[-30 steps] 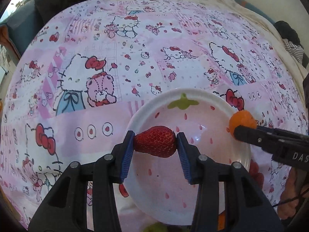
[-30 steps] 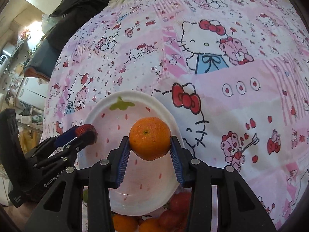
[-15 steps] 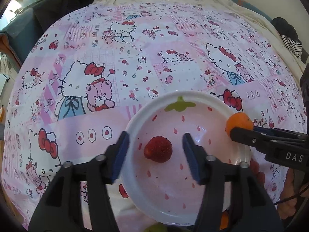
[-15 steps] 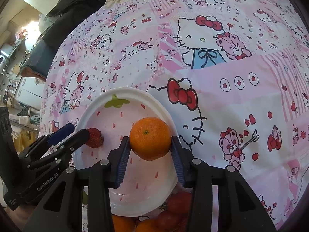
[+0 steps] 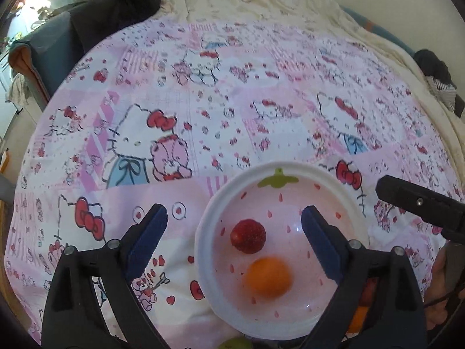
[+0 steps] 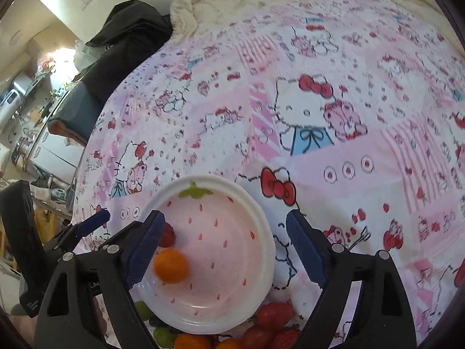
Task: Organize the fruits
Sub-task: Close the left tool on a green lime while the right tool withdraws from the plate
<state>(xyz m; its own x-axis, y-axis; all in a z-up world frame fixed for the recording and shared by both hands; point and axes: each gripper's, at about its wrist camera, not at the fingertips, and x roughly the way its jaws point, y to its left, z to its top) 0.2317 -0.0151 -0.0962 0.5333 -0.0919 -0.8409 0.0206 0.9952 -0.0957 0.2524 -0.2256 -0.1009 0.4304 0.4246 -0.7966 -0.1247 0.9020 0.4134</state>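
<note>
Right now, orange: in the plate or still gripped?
In the plate. The orange lies loose on the plate beside the strawberry; the right gripper, jaws just opened, holds nothing.

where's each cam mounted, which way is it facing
Left wrist: on the left tongs, looking down at the plate with strawberry and orange; open tongs show.
Right wrist: on the right tongs, looking down at the plate's right side; open tongs show.
Shared: plate, both fruits, and the other tongs.
</note>
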